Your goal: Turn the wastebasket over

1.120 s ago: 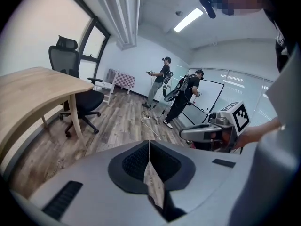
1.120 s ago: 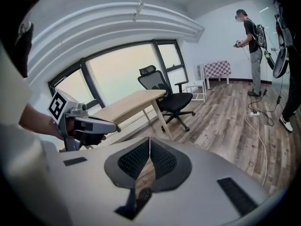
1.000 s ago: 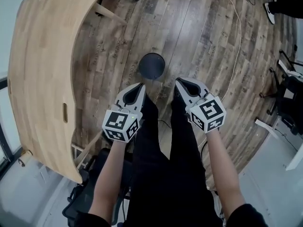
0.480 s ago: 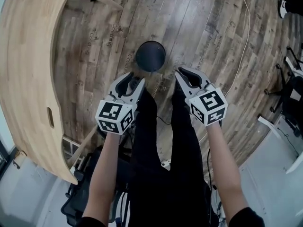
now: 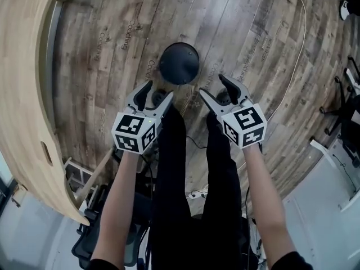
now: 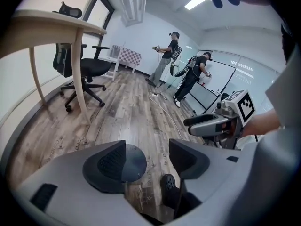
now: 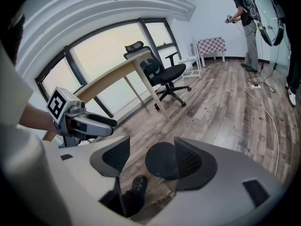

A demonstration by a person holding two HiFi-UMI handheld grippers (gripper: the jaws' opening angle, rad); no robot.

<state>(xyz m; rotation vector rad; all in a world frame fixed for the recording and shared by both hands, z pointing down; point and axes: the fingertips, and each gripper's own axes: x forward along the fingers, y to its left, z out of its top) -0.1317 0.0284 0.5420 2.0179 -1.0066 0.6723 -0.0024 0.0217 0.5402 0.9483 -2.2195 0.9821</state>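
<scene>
Stands alone on the grey-brown wood-plank floor: dark round wastebasket, just far of the person's black-trousered legs and well right of the curved pale wooden desk.

Lies on the far side of both sets of fingers, almost on the midline. Sits a little right of the grey left gripper and a little left of the grey right gripper. About equally near to each, touched by neither.

Both pairs of jaws opening, already spread. Nothing between the pads of either. Only floor and a black shoe show through the gaps, with the bin beyond the tips.

Long axis vertical, at right angles to the floor. Shows from above as a flat, closed-looking dark disc, so probably base up and mouth down, though hard to settle from here. Round in plan, so no side better than another.

Calls, most likely, for one gripper to each flank, left and right, then a roll about a level axis.
</scene>
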